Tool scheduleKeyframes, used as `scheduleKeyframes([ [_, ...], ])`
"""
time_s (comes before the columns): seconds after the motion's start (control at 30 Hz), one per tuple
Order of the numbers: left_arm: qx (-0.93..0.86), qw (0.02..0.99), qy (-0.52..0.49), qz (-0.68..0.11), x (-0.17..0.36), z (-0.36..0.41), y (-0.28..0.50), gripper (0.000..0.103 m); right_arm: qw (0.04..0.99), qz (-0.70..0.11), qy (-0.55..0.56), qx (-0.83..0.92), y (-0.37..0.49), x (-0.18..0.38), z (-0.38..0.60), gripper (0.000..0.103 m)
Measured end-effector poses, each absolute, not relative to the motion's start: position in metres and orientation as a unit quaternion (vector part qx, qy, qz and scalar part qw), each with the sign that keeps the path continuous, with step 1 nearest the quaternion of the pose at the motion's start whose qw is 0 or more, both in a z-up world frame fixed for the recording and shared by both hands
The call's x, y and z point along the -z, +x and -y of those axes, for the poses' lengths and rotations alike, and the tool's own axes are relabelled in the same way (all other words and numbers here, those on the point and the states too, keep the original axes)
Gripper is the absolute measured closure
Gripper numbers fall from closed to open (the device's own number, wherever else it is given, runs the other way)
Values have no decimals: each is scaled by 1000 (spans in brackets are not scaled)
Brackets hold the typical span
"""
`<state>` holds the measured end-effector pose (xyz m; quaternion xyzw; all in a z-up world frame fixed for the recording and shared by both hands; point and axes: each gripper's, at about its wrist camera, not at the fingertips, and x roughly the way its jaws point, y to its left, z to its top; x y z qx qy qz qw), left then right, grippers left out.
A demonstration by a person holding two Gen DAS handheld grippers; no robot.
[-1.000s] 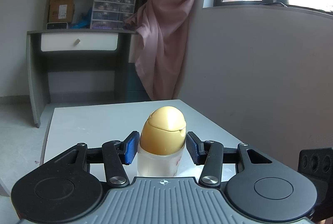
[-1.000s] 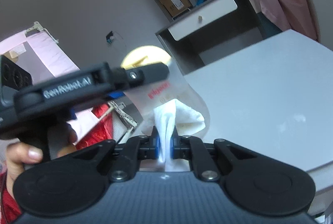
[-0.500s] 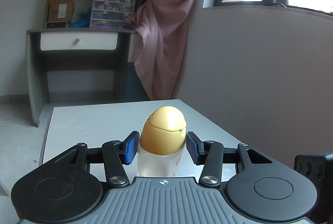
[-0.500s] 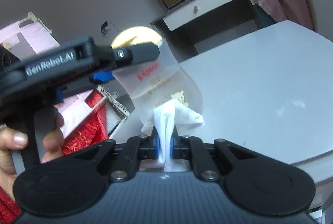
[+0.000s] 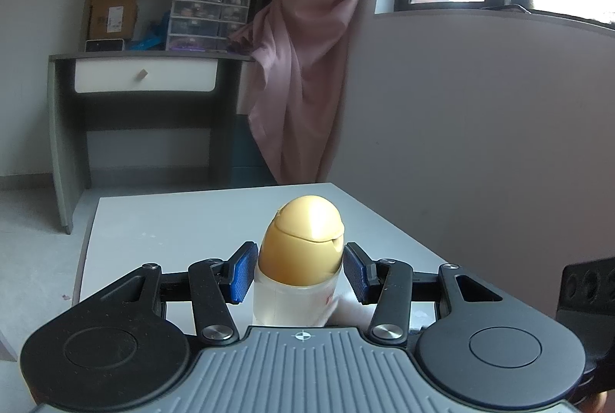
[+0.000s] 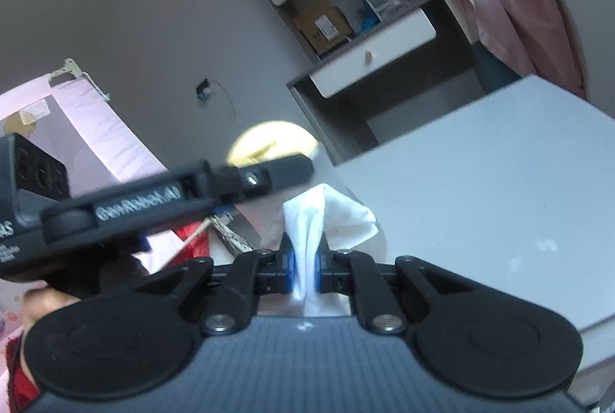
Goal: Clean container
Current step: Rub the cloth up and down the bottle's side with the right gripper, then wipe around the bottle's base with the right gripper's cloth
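**A:** What did the left wrist view show?

**B:** The left gripper [image 5: 300,272] was clamped on a container [image 5: 296,294], a clear plastic bottle with a rounded yellow cap [image 5: 303,240]. Its blue pads [image 5: 241,272] pressed the bottle on both sides, just under the cap. The bottle stood upright over a white table [image 5: 173,221]; whether its base touched the tabletop was hidden by the gripper body. Behind were a grey desk with a white drawer [image 5: 144,80], shelves with small storage drawers, a pink curtain [image 5: 303,67] and a bright window.

**A:** And the right one?

**B:** The right gripper [image 6: 305,269] was clenched on a white cloth [image 6: 326,217]. The cloth was pinched between the blue pads and fanned out above them.

**A:** Where was the cloth relative to the bottle?

**B:** Right against the bottle's clear side, below the yellow cap [image 6: 269,140]. The black finger of the left gripper [image 6: 184,194] crossed the frame in front of the bottle, somewhat blurred. A person's hand [image 6: 42,301] held its handle at the lower left. The table [image 6: 480,182] filled the right of the frame.
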<state>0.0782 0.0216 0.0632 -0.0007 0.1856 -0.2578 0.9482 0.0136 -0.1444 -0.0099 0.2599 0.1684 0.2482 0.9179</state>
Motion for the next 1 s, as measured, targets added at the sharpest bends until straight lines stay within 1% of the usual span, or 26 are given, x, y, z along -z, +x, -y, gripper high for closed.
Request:
scheduleKeyframes([
  [0.2, 255, 949, 6, -187, -65, -21, 79, 53, 909, -197, 271, -247, 20, 25, 146, 93],
  [0.5, 252, 949, 10, -188, -68, -20, 80, 53, 911, -209, 258, -244, 20, 30, 145, 93],
  [0.77, 250, 949, 13, -190, -68, -20, 80, 53, 921, -163, 267, -232, 14, 10, 156, 93],
  [1.0, 248, 949, 15, -193, -68, -20, 79, 53, 923, -159, 262, -235, 16, 9, 154, 93],
])
